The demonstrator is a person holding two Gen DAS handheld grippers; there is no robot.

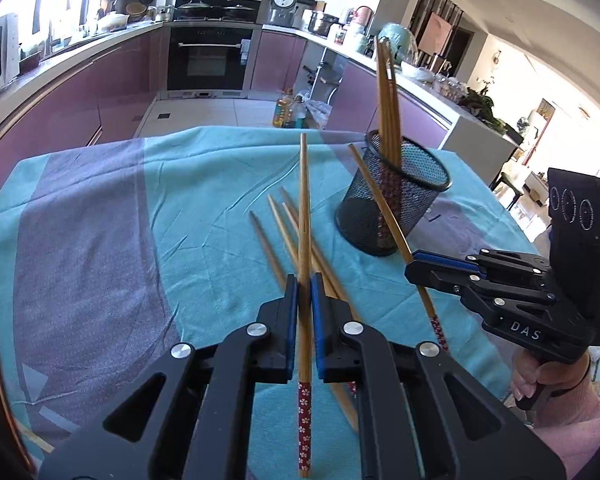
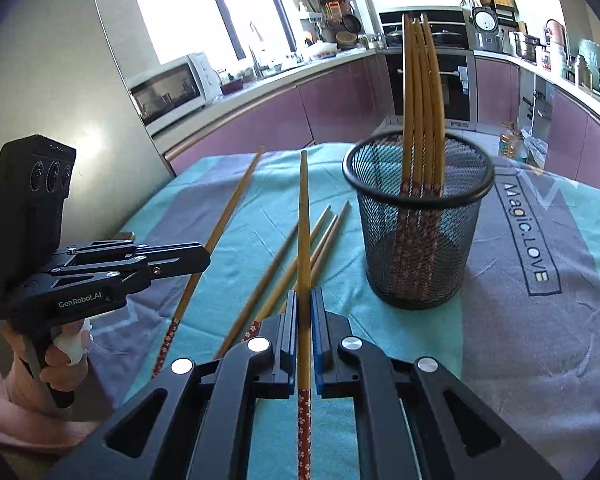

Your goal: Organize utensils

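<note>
In the left wrist view, the left gripper [image 1: 304,284] has its fingers [image 1: 291,304] pressed together on one chopstick [image 1: 304,216], which sticks out straight ahead with its red flowery end pointing back toward the camera. The mesh cup [image 1: 392,204] stands ahead and to the right on the blue cloth [image 1: 100,220] that covers the bench, and it already has a bunch of chopsticks [image 1: 387,100] standing in it. More loose chopsticks [image 1: 284,236] lie flat on the cloth under the held one. The right gripper [image 1: 414,265] comes in from the right with its own stick [image 1: 380,204], and that stick passes very near the cup. One thing that could go wrong is that this long stick bumps the cup and tips it over, because the cup looks light. In the right wrist view, the right gripper [image 2: 304,300] is also shut tight on a chopstick [image 2: 303,224] that points forward, and the mesh cup [image 2: 418,216] sits just to the right with its sticks [image 2: 422,96] standing tall. The left gripper [image 2: 204,258] is off to the left, holding its chopstick [image 2: 224,216] on a slant. Both sticks are held near the back end, so the long front part may wobble or slip. If both hands go for the cup at once, the two sticks may knock together. A stick may also hit the ones already standing in the cup and miss the opening.
</note>
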